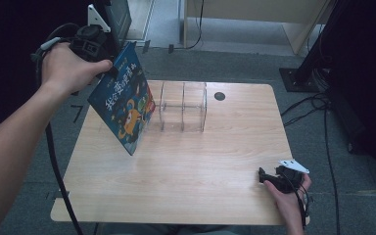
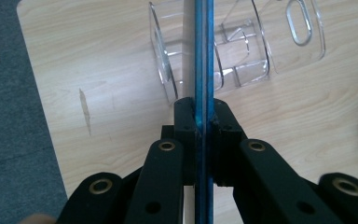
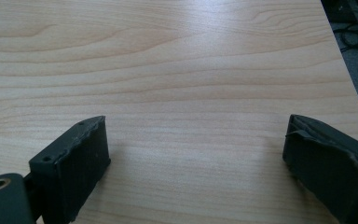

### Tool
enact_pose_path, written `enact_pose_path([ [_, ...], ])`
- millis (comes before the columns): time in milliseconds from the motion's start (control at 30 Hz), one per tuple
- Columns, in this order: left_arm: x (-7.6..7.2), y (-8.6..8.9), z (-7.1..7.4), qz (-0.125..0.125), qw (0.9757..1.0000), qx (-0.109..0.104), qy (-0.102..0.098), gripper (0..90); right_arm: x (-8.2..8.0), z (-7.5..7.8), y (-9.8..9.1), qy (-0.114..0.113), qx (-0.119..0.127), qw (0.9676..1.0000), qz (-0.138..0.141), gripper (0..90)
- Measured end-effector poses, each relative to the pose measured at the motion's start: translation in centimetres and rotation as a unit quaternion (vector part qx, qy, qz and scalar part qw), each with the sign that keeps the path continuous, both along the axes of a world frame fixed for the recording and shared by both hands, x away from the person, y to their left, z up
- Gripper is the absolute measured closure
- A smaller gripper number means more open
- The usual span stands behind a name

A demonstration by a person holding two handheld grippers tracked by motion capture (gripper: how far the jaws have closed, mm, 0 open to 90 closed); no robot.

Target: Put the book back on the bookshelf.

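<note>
Clamped jaws of the left gripper (image 2: 203,126) pinch a blue children's picture book (image 2: 203,56) between their pads: in the left gripper view the book shows edge-on as a thin blue strip that runs straight up the middle, with one black jaw pressed on each side of it (no gap shows between pad and cover). In the high view that gripper (image 1: 111,66) grips the book (image 1: 125,105) at its upper corner, so the book hangs tilted in the air, cover toward the camera, its lower corner just over the wooden table (image 1: 186,166). Just beside the book, on its right in the high view, stands a clear acrylic divider rack (image 1: 183,107) on the table, and the book's lower edge overlaps the rack's left end. In the left gripper view the rack (image 2: 242,51) lies beyond the jaws, with the book's edge crossing in front of its clear partitions; whether book and rack touch I cannot tell. Well apart from the book, at the table's near right corner, the right gripper (image 1: 263,177) rests low by the tabletop, and its jaws stand wide apart over bare wood (image 3: 182,88) with nothing between them.
</note>
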State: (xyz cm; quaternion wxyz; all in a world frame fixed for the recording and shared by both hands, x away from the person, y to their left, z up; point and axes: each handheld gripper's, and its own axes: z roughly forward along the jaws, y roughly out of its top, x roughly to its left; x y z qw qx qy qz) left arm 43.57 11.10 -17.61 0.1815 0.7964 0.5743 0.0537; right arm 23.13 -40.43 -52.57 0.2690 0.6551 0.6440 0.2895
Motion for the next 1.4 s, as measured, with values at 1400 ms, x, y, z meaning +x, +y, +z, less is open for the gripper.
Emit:
enact_pose_path([
  [1400, 4.8, -2.3, -4.1, 0.036, 0.9991, -0.014, 0.016, 84.8, 0.0, 0.0, 0.1, 0.001, 0.000, 0.9999, 0.010, 6.4],
])
